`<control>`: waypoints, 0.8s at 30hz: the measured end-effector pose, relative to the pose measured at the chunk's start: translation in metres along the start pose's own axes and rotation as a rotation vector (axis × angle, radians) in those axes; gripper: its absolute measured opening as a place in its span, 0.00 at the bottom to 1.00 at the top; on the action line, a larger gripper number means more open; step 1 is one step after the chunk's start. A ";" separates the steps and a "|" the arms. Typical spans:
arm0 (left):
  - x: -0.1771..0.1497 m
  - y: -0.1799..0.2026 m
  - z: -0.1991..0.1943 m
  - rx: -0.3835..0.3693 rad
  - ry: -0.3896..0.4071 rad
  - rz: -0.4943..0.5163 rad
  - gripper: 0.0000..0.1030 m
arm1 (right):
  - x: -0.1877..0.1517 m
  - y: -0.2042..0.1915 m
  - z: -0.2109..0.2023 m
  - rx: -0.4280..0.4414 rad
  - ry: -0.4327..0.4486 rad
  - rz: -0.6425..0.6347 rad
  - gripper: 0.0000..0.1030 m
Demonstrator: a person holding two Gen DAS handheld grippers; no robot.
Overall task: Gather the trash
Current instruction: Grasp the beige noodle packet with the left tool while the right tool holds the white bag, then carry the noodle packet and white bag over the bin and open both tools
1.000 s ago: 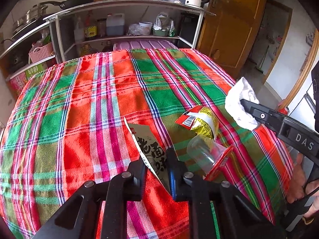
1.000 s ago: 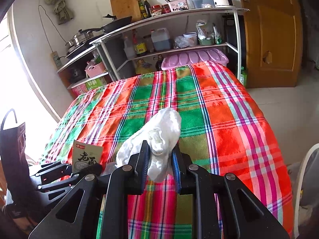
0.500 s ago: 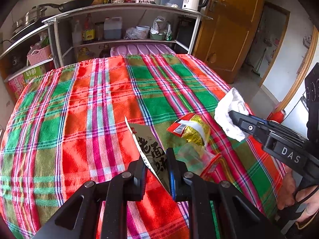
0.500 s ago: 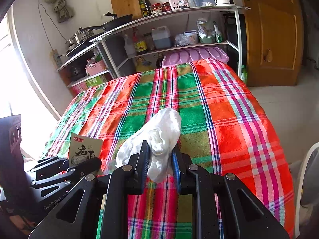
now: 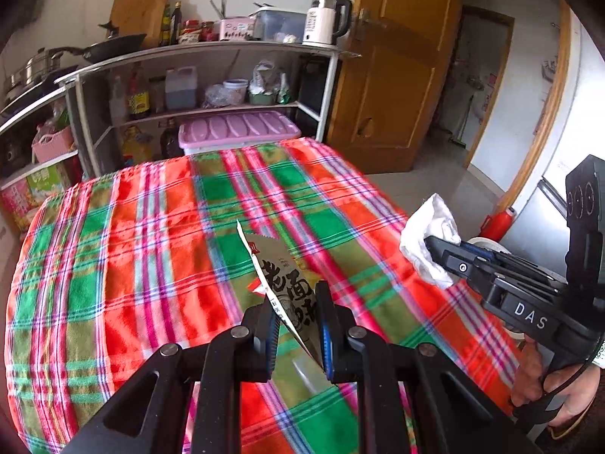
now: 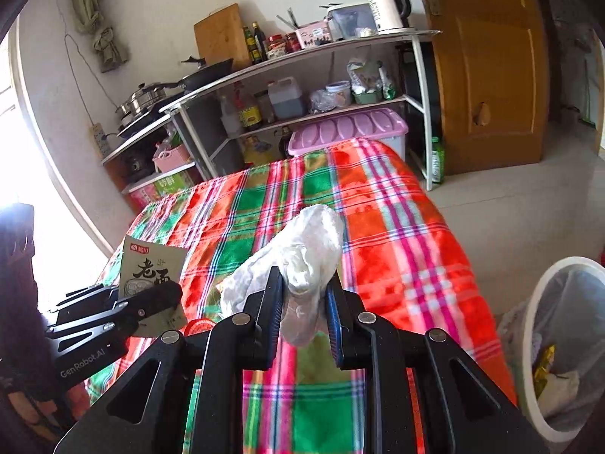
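Progress: I have one piece of trash in each tool, both lifted clear of the plaid tablecloth. Neither is in the bin yet.
Left gripper: jaws closed on a flat printed packet, which stands edge-up between the pads and angles away from me.
Right gripper: clamped on a crumpled white tissue; the wad bulges above the fingers and a tail hangs below.
Bin: white wastebasket on the floor off the table's right edge, lined with a bag, some scraps already inside. My right tool is the nearer one to it.
Left to do: carry both pieces over the bin and let go. A red rim peeks past my right tool's frame, so I judge more litter remains on the cloth; I can't tell what.
Pose: both tools tilt forward and down over the near side of the table, side by side. Fingers of the person's hand wrap the right handle.
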State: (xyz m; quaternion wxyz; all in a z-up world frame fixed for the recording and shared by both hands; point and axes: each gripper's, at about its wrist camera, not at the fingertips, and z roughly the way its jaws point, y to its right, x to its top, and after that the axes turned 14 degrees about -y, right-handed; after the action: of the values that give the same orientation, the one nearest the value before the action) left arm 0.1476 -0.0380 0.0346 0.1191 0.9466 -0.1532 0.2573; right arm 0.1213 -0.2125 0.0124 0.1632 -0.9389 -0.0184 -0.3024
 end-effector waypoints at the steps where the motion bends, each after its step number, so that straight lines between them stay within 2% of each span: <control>1: 0.001 0.005 -0.001 -0.009 0.003 0.009 0.18 | -0.002 0.004 -0.007 -0.006 0.009 0.009 0.21; 10: 0.008 0.055 0.006 -0.059 0.003 0.090 0.18 | -0.023 0.046 -0.054 -0.072 0.062 0.089 0.21; 15: 0.008 0.059 0.014 -0.061 -0.023 0.076 0.18 | -0.030 0.064 -0.067 -0.087 0.077 0.117 0.21; 20: 0.012 0.059 0.002 -0.052 0.007 0.077 0.18 | -0.035 0.073 -0.072 -0.087 0.086 0.136 0.21; 24: 0.019 0.073 -0.002 -0.066 0.020 0.109 0.18 | -0.038 0.084 -0.079 -0.097 0.097 0.162 0.21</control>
State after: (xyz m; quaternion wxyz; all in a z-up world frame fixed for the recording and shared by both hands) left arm 0.1364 -0.1095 0.0573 0.1376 0.9298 -0.2119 0.2676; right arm 0.0573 -0.3148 0.0261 0.1422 -0.9284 0.0802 -0.3338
